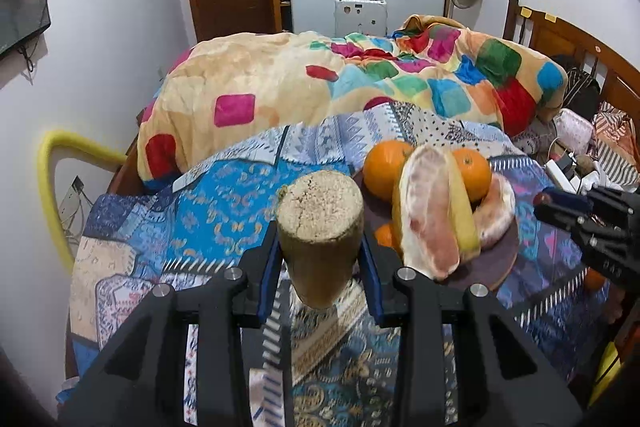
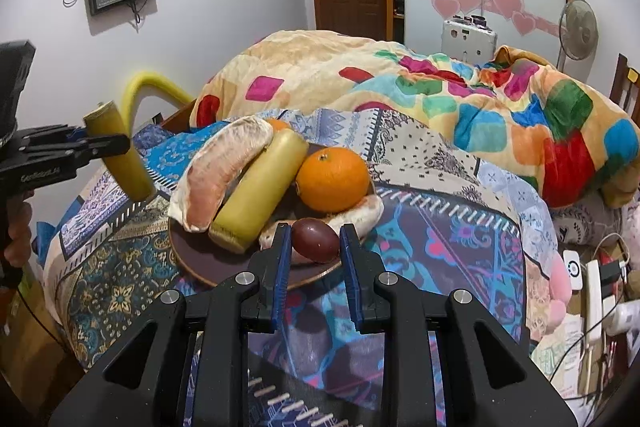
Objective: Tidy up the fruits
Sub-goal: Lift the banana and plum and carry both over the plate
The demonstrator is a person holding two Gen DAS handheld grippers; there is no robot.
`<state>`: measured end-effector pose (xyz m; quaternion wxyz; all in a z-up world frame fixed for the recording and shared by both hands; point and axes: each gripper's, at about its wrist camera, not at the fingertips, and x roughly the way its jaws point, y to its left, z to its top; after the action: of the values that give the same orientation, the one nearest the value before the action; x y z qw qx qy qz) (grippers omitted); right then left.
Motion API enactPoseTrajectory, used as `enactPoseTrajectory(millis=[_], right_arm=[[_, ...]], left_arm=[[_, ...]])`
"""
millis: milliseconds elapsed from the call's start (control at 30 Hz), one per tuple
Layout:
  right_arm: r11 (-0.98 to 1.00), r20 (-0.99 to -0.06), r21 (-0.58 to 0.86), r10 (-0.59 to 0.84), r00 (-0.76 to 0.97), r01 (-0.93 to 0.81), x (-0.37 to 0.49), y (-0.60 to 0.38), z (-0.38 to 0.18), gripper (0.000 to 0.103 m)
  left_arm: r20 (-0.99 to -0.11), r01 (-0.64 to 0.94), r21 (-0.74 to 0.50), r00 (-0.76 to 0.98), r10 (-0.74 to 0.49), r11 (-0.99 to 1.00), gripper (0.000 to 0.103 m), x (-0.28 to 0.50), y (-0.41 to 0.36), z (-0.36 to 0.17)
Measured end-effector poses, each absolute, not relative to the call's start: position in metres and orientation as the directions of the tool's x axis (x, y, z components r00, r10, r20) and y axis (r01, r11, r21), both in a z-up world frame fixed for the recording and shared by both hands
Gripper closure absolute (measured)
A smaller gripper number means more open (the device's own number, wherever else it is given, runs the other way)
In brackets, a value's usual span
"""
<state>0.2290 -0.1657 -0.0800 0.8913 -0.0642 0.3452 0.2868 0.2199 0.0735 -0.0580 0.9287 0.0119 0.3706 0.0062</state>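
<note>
Lettering on left gripper (image 2: pixel 116 147), clamping sugarcane piece (image 1: pixel 320 227), unreadable; right gripper (image 2: pixel 316 243) pinches passion fruit (image 2: pixel 315 240).

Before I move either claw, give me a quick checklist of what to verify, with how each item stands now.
1. Left claw grips the cane piece: ok, pads pressed on both sides, piece lifted off the bed.
2. Right claw grips the dark fruit: cannot tell; it sits between the fingers, contact unclear.
3. Free spot on the plate: ok, bare patch at the near left rim.
4. Pile is steady: cannot tell; the pomelo slice leans on a second cane piece.
5. Orange is on the plate: ok.
6. Claws are apart: ok, the left one is off to the side of the plate.
</note>
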Motion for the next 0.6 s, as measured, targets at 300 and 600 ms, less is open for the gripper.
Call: enactPoseTrajectory(millis=[300, 600], right_arm=[[0.823, -0.653, 0.078, 0.469, 0.595, -0.563, 0.24, -0.157, -0.084, 0.081], [0.819, -0.66, 0.046, 0.455, 0.598, -0.572, 0.248, -0.145, -0.083, 0.081]], left_arm=[[-0.723, 0.047, -0.015, 0.69, -0.043, 0.999, 0.067, 0.256, 0.058, -0.06], [-0.726, 0.055, 0.004, 0.687, -0.035, 0.998, 0.067, 0.285, 0.048, -0.063]])
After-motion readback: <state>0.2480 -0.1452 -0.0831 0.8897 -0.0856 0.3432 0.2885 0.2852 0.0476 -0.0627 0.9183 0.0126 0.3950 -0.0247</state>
